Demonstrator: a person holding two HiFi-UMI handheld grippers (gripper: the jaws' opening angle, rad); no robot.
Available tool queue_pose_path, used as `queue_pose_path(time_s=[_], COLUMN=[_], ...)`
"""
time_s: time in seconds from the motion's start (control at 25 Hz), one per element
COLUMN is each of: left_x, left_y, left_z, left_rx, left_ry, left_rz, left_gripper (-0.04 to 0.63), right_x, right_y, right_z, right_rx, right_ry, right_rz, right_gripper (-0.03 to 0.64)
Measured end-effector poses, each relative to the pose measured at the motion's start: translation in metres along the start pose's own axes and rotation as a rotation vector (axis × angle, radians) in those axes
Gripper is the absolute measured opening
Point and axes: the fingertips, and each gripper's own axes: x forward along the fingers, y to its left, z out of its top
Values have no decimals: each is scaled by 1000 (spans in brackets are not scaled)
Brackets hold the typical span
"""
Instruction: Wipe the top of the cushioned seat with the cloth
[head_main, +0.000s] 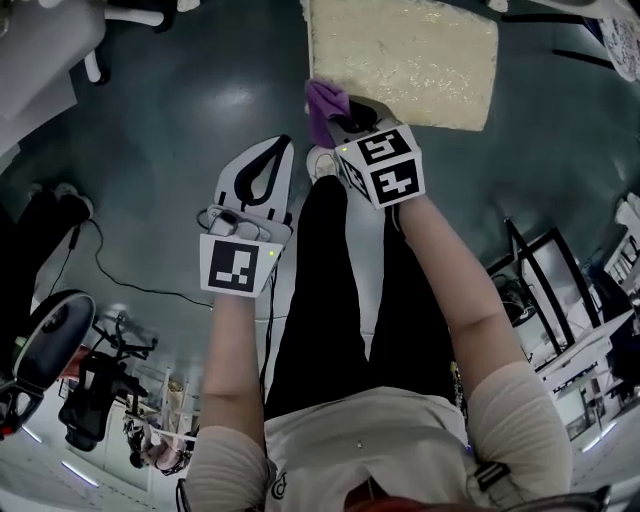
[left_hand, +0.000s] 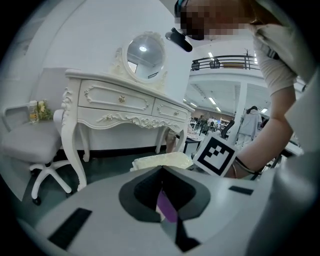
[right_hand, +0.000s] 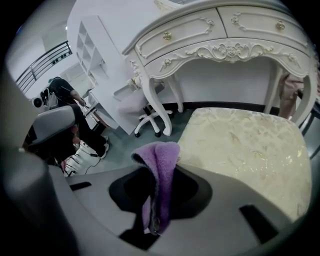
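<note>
The cushioned seat (head_main: 400, 55) is a cream padded square at the top of the head view, and it also shows in the right gripper view (right_hand: 245, 145) and the left gripper view (left_hand: 162, 161). The purple cloth (head_main: 324, 104) hangs at its near left corner. My right gripper (head_main: 338, 118) is shut on that cloth (right_hand: 159, 165), just short of the seat's edge. My left gripper (head_main: 272, 150) is over the floor to the left of the seat, jaws shut, with nothing seen held. In the left gripper view, a purple patch shows through the opening behind that gripper's (left_hand: 161, 171) jaw tips.
A white dressing table (right_hand: 220, 35) with a round mirror (left_hand: 144, 55) stands behind the seat. A white swivel chair (left_hand: 30, 145) is to its left. A black cable (head_main: 110, 270) crosses the grey floor. The person's black trouser legs (head_main: 340, 300) stand just before the seat.
</note>
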Motion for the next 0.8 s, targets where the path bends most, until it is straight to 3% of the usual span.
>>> queue_pose_path(time_s=[0.36,0.8], left_x=[-1,23], left_y=[15,-36], left_z=[-7,-8], left_rx=[-8,-3], left_ry=[2,-1], left_rz=[-20,-74], left_gripper=[14,14], right_x=[10,-16], right_y=[-9,-45], right_z=[-2,-16], right_rx=[13,18], right_ry=[-10,-18], right_rz=[-19,-7], right_gripper=[89,94])
